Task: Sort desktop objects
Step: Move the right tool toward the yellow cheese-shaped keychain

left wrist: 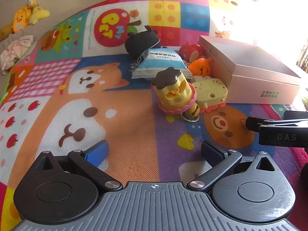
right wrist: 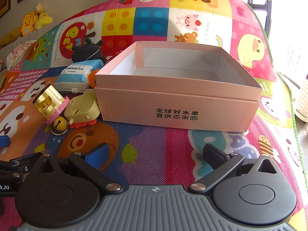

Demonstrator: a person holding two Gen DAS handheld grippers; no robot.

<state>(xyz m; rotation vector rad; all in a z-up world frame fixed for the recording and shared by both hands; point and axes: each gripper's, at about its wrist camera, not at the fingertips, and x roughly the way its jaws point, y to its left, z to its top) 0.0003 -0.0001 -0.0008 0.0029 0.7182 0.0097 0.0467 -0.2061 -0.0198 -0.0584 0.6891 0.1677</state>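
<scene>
Toys lay in a loose cluster on the colourful play mat, just left of an open pink box that stood with nothing visible inside. Nearest were a yellow cylinder toy with a dark cap, tipped on its side, a small gold bell touching it, and a pale yellow toy against the box wall. Behind them sat a blue-and-white packet, a black plush, a red toy and an orange toy. Both the left gripper and right gripper hovered over bare mat, fingers spread wide, holding nothing.
</scene>
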